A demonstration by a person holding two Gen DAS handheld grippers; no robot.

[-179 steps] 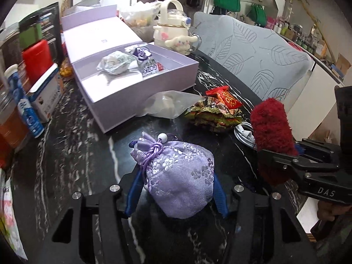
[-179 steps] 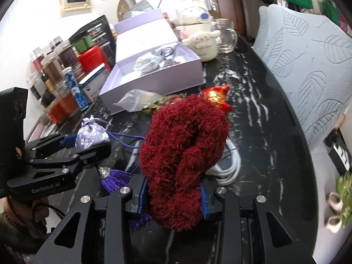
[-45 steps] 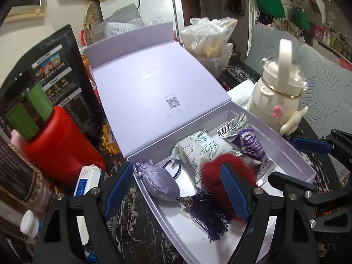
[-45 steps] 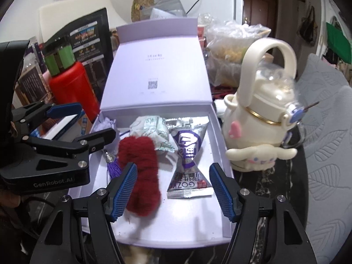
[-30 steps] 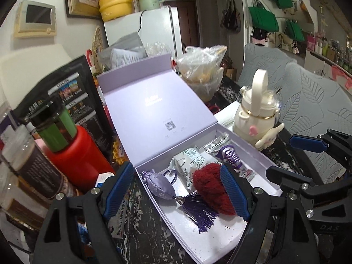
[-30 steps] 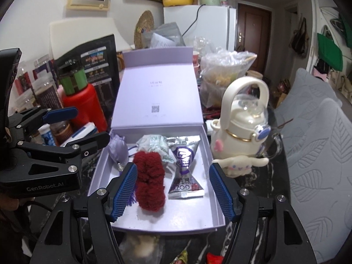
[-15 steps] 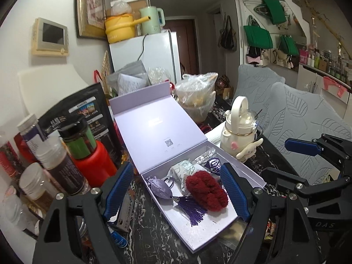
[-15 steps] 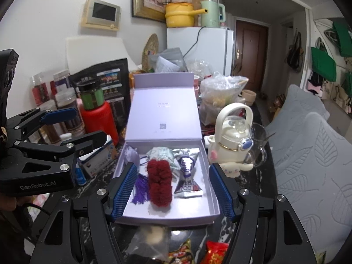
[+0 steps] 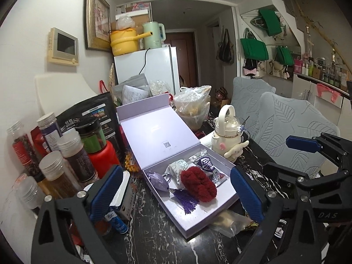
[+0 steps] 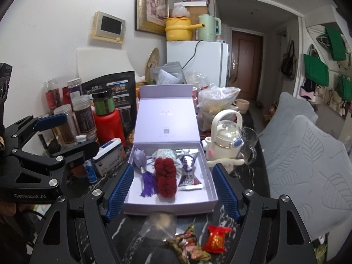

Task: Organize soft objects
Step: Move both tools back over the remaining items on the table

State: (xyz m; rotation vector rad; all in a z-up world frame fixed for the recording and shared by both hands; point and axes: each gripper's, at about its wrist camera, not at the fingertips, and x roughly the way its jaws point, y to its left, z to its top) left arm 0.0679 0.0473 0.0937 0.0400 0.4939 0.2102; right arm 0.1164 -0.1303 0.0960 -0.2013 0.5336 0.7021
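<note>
Nearest, the left gripper [image 9: 176, 195] and the right gripper [image 10: 171, 192] are both seen with jaws spread wide and nothing between them; the jaws have just been opening more. Just past them, a clear bag [image 10: 158, 224] and snack packets [image 10: 216, 238] are left loose on the counter [image 9: 154, 237], and could be knocked off by a low sweep. Further on, the red fuzzy thing [image 9: 198, 183] and the purple pouch [image 9: 158, 181] are lying side by side in the purple box [image 9: 191, 226]. The tassel [image 10: 148, 184] could be snagged. Behind, the white kettle [image 10: 226, 140] and the jars [image 9: 72, 154] could be tipped if bumped.
</note>
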